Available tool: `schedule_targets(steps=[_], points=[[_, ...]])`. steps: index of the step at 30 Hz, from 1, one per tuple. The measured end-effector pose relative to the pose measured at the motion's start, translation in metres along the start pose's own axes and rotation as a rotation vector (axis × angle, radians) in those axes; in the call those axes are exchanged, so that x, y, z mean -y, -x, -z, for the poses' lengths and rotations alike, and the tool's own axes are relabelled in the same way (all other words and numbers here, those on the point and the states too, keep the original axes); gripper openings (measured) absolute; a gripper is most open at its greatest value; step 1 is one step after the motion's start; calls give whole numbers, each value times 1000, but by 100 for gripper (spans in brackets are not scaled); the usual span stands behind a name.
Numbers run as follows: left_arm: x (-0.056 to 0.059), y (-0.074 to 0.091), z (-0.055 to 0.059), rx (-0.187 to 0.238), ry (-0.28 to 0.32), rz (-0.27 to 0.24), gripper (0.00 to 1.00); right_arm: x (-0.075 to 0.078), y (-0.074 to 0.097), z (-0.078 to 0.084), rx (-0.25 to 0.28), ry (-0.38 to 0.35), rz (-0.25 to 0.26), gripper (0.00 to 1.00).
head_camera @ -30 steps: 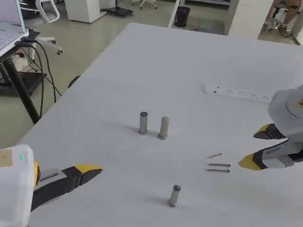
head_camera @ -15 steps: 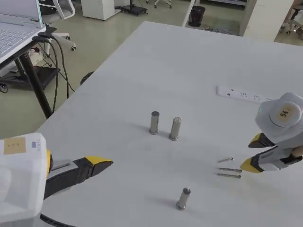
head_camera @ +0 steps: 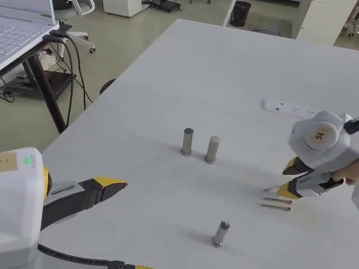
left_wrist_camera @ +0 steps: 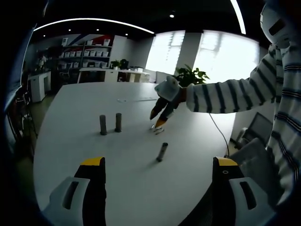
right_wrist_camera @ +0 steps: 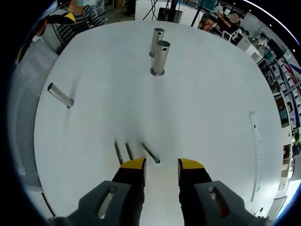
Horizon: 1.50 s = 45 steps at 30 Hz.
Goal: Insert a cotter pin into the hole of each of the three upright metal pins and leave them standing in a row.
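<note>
My right gripper (head_camera: 287, 179) sits at the right edge of the head view, angled down and leftward, with its yellow tips low over the table (head_camera: 224, 84). A bit of hand shows behind it at the frame edge. In its own view (right_wrist_camera: 162, 165) the jaws are parted narrowly with nothing between them. The three cotter pins (right_wrist_camera: 128, 150) lie loose just ahead of the tips, the rightmost one slanting towards the gap.

My left gripper (head_camera: 112, 185) reaches in from the lower left of the head view. There I see one jaw; the other is hidden behind it. Its own view (left_wrist_camera: 158, 162) shows the jaws spread wide, gripping nothing.

Two metal pins (head_camera: 187, 142) stand side by side at centre frame. A third (head_camera: 220, 233), bottom centre and well apart, looks tilted, though I cannot tell whether it truly leans. The holes are too small to make out.
</note>
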State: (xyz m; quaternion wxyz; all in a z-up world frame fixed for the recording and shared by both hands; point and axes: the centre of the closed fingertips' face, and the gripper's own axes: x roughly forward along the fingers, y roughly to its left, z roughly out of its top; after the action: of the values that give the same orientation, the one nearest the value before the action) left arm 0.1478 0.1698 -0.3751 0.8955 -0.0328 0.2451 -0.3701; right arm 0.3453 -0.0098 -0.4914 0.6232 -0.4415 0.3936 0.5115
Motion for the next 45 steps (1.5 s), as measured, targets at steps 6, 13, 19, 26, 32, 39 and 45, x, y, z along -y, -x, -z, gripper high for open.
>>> schedule_targets(steps=[6, 13, 19, 26, 32, 39, 45], points=[[-3, 1, -2, 0, -5, -11, 92, 0, -2, -5, -6, 27, -26, 11], [1, -1, -4, 2, -4, -4, 91, -8, -2, -4, -44, 73, -116, 3], [2, -1, -5, 4, -4, 0, 91, -6, -4, -3, -82, 110, -118, 1], [2, -1, -7, 12, -7, 1, 90, -4, -6, -2, -107, 131, -116, 0], [3, 0, -13, 41, 2, -1, 89, -3, -8, -2, -106, 112, -78, 0], [11, -2, -11, 29, -29, 28, 89, -4, -7, -1, -58, 63, -49, 0], [12, -7, -11, 31, -35, 37, 88, 1, -2, -4, 19, -43, -23, 0]])
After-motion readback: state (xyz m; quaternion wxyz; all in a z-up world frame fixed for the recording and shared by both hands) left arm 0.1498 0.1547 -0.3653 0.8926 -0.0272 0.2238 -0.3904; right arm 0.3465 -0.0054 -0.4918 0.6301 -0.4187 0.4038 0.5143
